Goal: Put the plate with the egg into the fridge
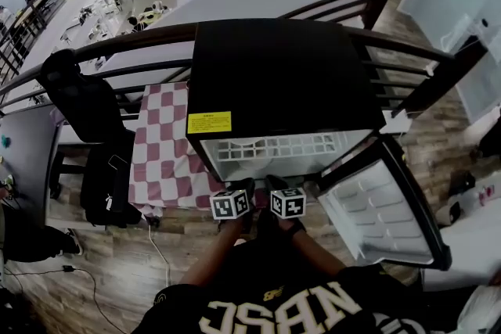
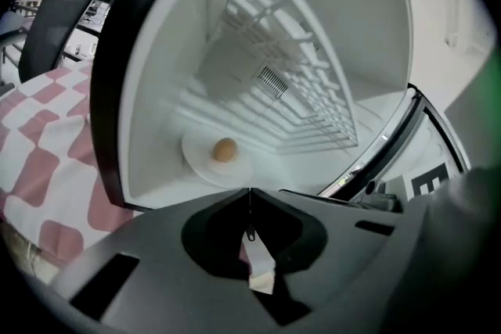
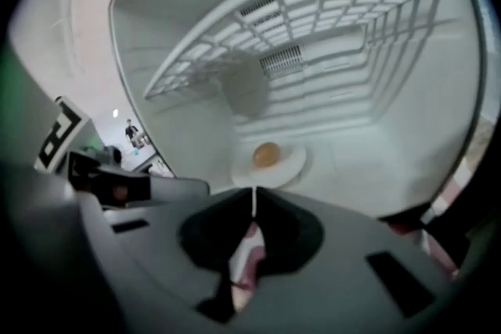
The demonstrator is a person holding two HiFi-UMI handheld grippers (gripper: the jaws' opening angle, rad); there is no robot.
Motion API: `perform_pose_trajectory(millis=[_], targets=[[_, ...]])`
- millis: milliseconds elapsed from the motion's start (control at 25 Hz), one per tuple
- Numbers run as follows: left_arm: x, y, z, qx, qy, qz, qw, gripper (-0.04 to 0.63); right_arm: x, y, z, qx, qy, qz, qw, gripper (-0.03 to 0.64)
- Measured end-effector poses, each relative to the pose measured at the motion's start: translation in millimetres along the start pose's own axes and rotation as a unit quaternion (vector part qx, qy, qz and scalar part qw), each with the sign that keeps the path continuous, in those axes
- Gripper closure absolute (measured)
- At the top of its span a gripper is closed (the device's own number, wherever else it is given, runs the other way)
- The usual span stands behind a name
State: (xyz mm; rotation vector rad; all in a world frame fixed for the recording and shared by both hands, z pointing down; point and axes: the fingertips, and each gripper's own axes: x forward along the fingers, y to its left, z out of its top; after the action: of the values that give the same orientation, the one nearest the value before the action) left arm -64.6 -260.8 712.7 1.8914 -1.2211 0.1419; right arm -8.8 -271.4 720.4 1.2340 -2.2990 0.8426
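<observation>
**Left gripper** [image 2: 250, 203]: fingers are pressed together along a thin seam, with nothing caught between them. It is held just outside the open front of the fridge [image 1: 274, 74] and is pointed inward and downward

**Right gripper** [image 3: 254, 199]: fingers are likewise closed tip to tip and empty. It is held just beside the left gripper, close to it but apart in the head view, and is aimed into the same opening

**Plate** [image 2: 200, 162]: white and round. It is set flat on the fridge floor, just beyond the closed fingertips of both grippers, a little left of the left fingers and a little right of the right fingers. It is touched by neither gripper

**Egg** [image 3: 267, 155]: brown and whole. It is rested near the middle of the plate, straight ahead of the fingertips

**Wire shelf** [image 3: 313, 35]: white. It is fitted across the fridge interior, above and beyond the fingers, over the plate

**Fridge door** [image 1: 383, 207]: swung wide open, to the right of the right fingers. Its white moulded lining is turned toward the grippers

**Yellow label** [image 1: 209, 122]: stuck on the black fridge top near its front left corner, beyond and left of the left fingers

**Checked cloth** [image 1: 164, 145]: pink and white. It is spread beside the fridge, to the left of the left fingers

**Office chair** [image 1: 86, 105]: black. It is placed further left of the fingers, past the cloth
</observation>
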Motion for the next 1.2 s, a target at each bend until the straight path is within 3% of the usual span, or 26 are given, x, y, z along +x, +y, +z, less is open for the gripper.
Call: perform_pose_trajectory(millis=[160, 280, 400, 600, 800, 1200], targets=[[-46.7, -25.4, 23.2, 0.105, -0.042, -0.014, 0.9934, 0.571, -43.5, 21.9, 20.5, -0.014, -0.068, -0.002, 0.998, 0.588], [-82.4, -47.3, 44.1, 0.191, -0.077, -0.021, 0.9784, 0.571, -78.0, 41.2, 47.0, -0.032, -0.126, -0.003, 0.992, 0.588], [-117.6, -62.2, 66.4, 0.23, -0.115, -0.025, 0.966, 0.571, -112.5, 63.6, 77.3, -0.058, -0.18, -0.003, 0.982, 0.588], [-173.7, -80.4, 103.4, 0.258, -0.181, -0.029, 0.9485, 0.572, -161.9, 95.2, 112.5, -0.088, -0.245, -0.01, 0.966, 0.588], [-209.2, -98.1, 121.0, 0.266, -0.217, -0.037, 0.9385, 0.574, -190.1, 113.0, 123.4, -0.092, -0.268, -0.017, 0.959, 0.592], [-213.0, -110.3, 103.6, 0.252, -0.223, -0.045, 0.9406, 0.574, -184.0, 137.3, 113.9, -0.092, -0.252, 0.007, 0.963, 0.594]])
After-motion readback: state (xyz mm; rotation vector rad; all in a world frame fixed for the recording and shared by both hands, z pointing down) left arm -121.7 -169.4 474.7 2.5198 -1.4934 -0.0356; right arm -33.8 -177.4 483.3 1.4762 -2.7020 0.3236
